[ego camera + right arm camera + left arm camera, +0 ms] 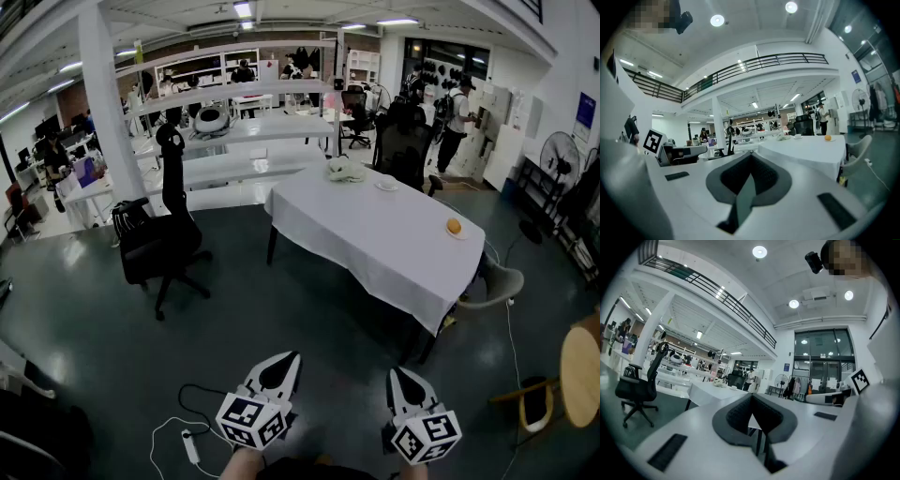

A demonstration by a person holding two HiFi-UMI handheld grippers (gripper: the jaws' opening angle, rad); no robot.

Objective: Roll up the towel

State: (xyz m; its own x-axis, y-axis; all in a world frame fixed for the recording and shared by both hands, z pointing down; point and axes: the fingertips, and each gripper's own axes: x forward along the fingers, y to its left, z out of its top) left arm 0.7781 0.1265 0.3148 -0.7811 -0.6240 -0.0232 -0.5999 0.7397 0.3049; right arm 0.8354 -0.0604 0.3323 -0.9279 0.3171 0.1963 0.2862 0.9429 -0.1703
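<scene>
The 2 grippers are held low and side by side, well short of the table [375, 246]. The left gripper [289, 360] and the right gripper [397, 375] are each closed, with nothing caught between the jaws. What appears to be the towel [341, 170] is seen crumpled at the table's far end, well ahead of both tips and roughly between their lines. 1 orange [454, 226] lies ahead-right of the right gripper.
</scene>
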